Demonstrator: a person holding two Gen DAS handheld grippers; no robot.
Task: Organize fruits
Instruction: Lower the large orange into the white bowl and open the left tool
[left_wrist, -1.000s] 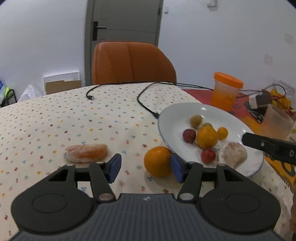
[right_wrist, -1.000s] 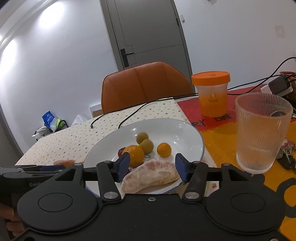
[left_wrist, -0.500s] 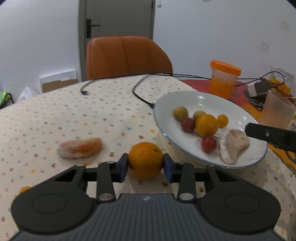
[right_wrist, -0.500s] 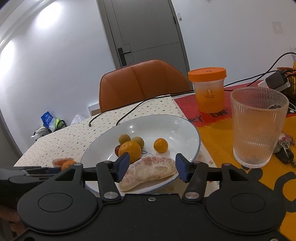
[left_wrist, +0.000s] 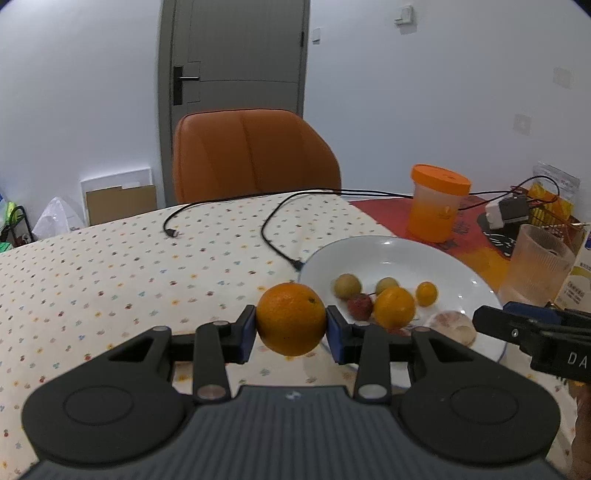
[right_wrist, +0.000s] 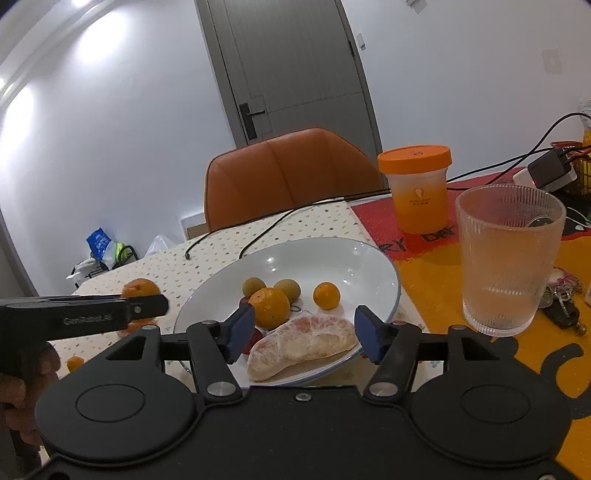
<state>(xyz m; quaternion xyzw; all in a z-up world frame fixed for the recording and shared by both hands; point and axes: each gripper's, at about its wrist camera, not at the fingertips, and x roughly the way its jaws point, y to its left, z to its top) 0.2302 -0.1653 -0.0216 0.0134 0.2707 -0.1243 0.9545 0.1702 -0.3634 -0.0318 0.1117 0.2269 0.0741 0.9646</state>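
The left gripper (left_wrist: 291, 328) was clamped on an orange (left_wrist: 291, 318), both blue pads pressed flat against its sides, holding it clear of the table. The right gripper (right_wrist: 303, 332) hung level with its jaws spread wide and nothing between them. A hand (right_wrist: 22, 384) gripped the left gripper's handle.

Orange fruit (left_wrist: 291, 318), white plate (left_wrist: 388, 251), floral-dotted tablecloth (left_wrist: 110, 266).
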